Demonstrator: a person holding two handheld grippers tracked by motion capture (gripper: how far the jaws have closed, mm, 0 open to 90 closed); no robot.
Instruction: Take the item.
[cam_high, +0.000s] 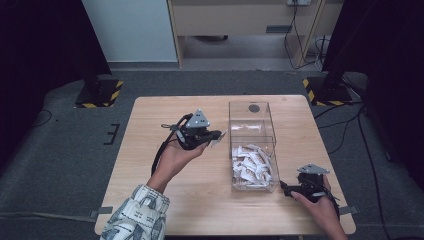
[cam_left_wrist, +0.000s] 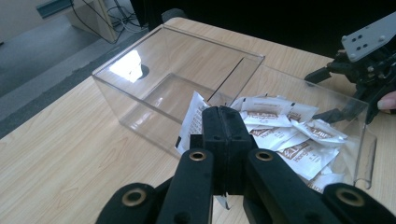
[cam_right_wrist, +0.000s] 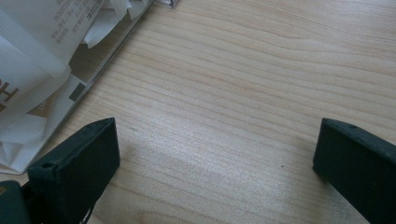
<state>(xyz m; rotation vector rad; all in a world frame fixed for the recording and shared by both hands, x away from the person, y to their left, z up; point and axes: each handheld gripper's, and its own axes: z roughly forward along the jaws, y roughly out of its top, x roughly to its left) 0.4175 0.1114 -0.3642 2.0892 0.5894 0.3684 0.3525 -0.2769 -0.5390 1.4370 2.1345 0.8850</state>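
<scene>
My left gripper (cam_high: 215, 135) hovers over the table just left of the clear box (cam_high: 252, 112), shut on a white sachet (cam_high: 220, 139). In the left gripper view the jaws (cam_left_wrist: 223, 116) are pressed together, and the sachet (cam_left_wrist: 191, 122) sticks out to their left. The box's far compartment (cam_left_wrist: 159, 88) is empty, while its near one holds several white sachets (cam_high: 252, 165) with brown print (cam_left_wrist: 280, 133). By the box's near right corner my right gripper (cam_high: 292, 189) rests low, open, with bare wood between its jaws (cam_right_wrist: 215, 154).
The light wooden table (cam_high: 165, 200) has free room left of the box and along its front. A dark round mark (cam_high: 254, 108) shows at the box's far end. In the right gripper view, sachets (cam_right_wrist: 42, 56) press against the box's wall at the upper left.
</scene>
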